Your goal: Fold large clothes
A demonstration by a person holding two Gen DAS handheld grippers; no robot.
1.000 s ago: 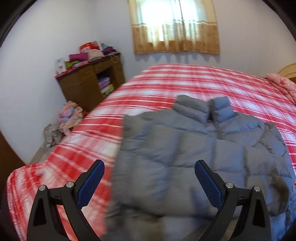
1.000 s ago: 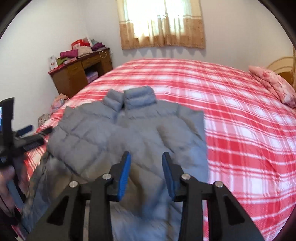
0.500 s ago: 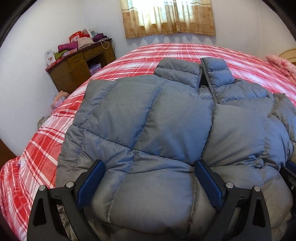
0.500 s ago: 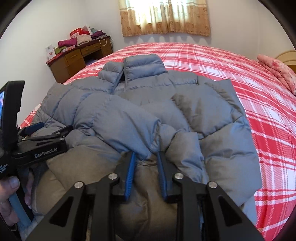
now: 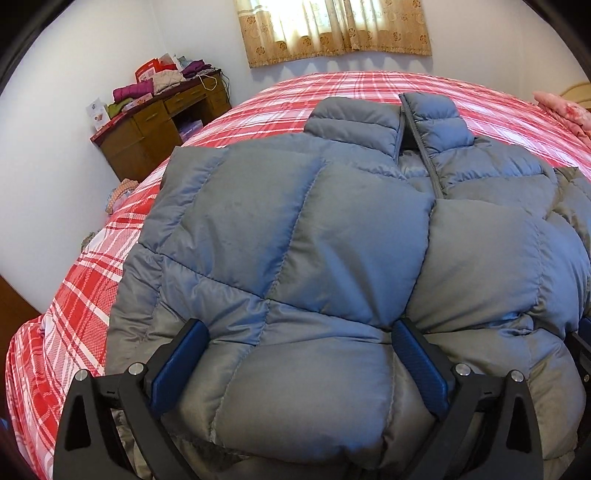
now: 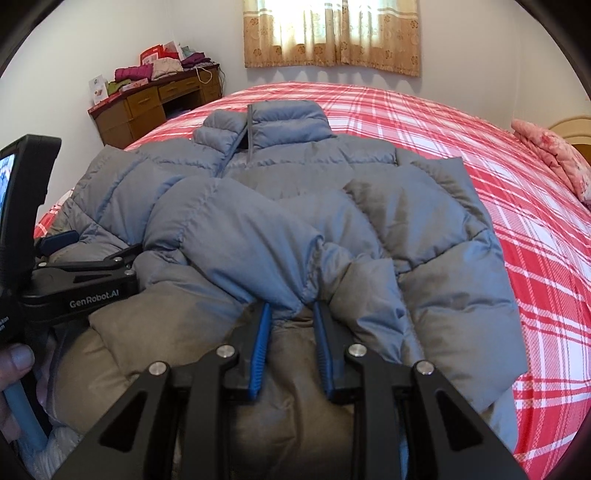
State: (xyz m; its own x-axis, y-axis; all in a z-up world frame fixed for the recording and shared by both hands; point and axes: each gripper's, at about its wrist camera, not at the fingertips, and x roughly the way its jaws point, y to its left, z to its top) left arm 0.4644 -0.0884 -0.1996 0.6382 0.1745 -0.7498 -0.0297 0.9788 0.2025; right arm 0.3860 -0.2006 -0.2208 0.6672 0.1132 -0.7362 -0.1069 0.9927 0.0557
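R gripper (image 6: 291,328) has just narrowed, pinching puffer jacket (image 6: 295,221) hem; L gripper (image 5: 295,365) wide, astride hem, unclamped. Step: grabbing hem. Next: shut L, fold toward collar ahead.

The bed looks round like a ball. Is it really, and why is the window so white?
Left wrist view: the fisheye lens bends the flat bed into a dome. Right wrist view: daylight through the curtain washes out white; jacket stays sharp, corners go black.
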